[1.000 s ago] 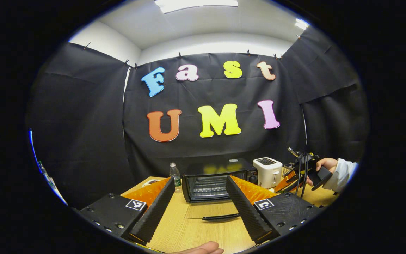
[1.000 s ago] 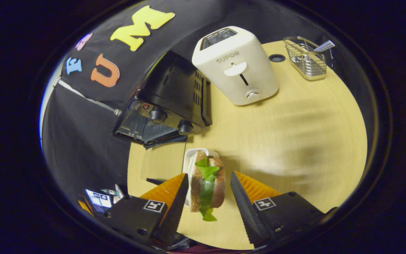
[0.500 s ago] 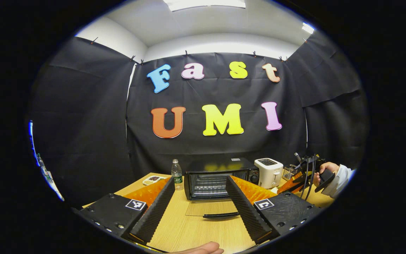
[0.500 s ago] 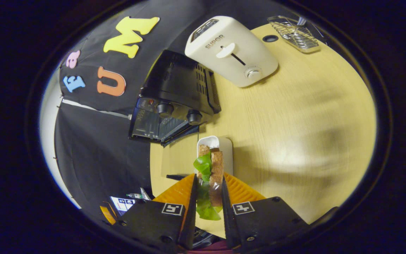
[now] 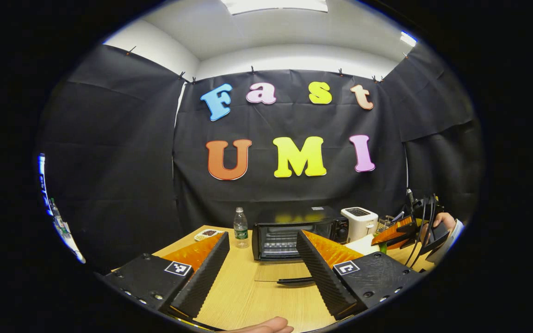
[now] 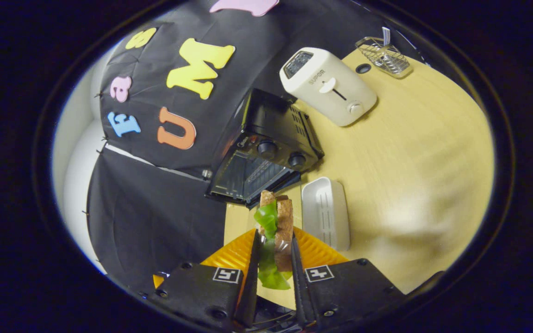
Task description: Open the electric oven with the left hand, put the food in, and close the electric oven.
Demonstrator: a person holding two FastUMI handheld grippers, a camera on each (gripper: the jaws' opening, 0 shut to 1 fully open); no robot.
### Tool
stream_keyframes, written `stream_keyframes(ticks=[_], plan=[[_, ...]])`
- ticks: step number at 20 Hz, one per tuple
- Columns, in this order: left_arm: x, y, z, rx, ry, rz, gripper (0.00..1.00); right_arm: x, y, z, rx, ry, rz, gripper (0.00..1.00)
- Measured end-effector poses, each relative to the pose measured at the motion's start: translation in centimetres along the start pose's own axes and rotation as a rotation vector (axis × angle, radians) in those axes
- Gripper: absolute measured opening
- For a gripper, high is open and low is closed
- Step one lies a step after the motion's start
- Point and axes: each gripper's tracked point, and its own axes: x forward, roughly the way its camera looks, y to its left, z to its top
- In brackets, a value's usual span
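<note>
Right gripper (image 6: 273, 259) gripping sandwich (image 6: 275, 231) between both fingers.
Left gripper (image 5: 259, 273) hanging wide apart, empty, facing open oven (image 5: 294, 231).

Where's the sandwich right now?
In the right gripper view, the sandwich is clamped between the right gripper fingers, lifted off the white tray, just before the open electric oven.

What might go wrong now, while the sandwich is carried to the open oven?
The right gripper pinches the brown-bread sandwich with green lettuce by its lower part, so the lettuce may slip out. The black electric oven has its glass door lying flat in front; the sandwich might catch it.
</note>
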Motion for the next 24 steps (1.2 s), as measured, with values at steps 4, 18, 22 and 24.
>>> stream_keyframes(ticks=[4,18,22,24], plan=[[-0.2,0.5,0.6,-0.006,-0.003,0.002,0.95,3.9,3.3,-2.2,0.092,-0.048,0.105,0.37],[0.7,7.0,-1.2,-0.034,0.01,0.058,0.95,18.2,8.6,-0.1,0.279,-0.468,0.15,0.37],[1.7,8.2,-2.4,-0.04,0.022,0.053,0.95,21.9,7.4,3.8,0.352,-0.62,0.12,0.37],[1.9,9.1,-2.9,-0.052,0.027,0.062,0.95,23.7,6.6,5.6,0.298,-0.674,0.08,0.37]])
